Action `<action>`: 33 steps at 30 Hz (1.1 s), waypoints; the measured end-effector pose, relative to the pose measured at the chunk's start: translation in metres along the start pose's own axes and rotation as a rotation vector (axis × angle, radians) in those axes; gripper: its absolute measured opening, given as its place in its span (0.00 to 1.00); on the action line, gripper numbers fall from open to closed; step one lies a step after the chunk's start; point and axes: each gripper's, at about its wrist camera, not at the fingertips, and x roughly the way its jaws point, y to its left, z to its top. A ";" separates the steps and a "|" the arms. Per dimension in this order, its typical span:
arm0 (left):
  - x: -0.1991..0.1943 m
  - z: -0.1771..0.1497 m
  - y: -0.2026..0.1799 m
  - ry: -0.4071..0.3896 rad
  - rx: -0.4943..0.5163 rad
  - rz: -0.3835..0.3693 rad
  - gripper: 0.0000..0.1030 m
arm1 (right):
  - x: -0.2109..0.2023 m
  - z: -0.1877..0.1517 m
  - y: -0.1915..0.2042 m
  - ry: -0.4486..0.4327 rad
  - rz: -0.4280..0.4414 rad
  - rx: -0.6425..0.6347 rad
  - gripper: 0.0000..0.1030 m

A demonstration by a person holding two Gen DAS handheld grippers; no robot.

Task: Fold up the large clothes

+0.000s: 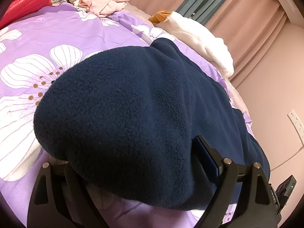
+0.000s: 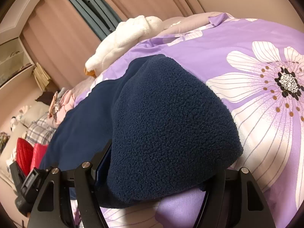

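A navy fleece garment [image 1: 133, 104] is lying on a bed, spread over a purple duvet cover [image 1: 57, 30] printed with big white flowers. In both wrist views a thick fold of the fleece is bulging up right in front of the camera, draped over the fingers. Its long axis is running across the bed from one gripper toward the other — in the right wrist view it is trailing away to the left as a flatter band [image 2: 81, 125].

The left gripper [image 1: 144, 163] is standing with its fingers spread wide, the fold sitting between and over them; whether the pads are pressing on the cloth I cannot tell. The right gripper [image 2: 157, 180] is likewise spread, fleece heaped between its fingers, its grip hidden.

Further out, a white plush blanket [image 1: 199, 41] is lying near the bed's edge, a heap of pale pink clothes [image 1: 106, 3] beyond it, and red cushions [image 2: 28, 152] by a plaid pillow. Pinkish curtains [image 1: 247, 19] are hanging behind — a wall socket [image 1: 296, 121] is showing at the right.
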 end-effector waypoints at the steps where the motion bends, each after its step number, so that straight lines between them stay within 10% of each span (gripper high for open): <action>1: 0.000 0.000 0.000 0.000 0.000 0.001 0.89 | 0.000 0.000 0.000 0.000 0.000 0.000 0.67; 33: 0.003 0.000 -0.004 0.003 0.019 0.018 0.93 | 0.002 0.001 0.002 0.000 0.003 0.009 0.68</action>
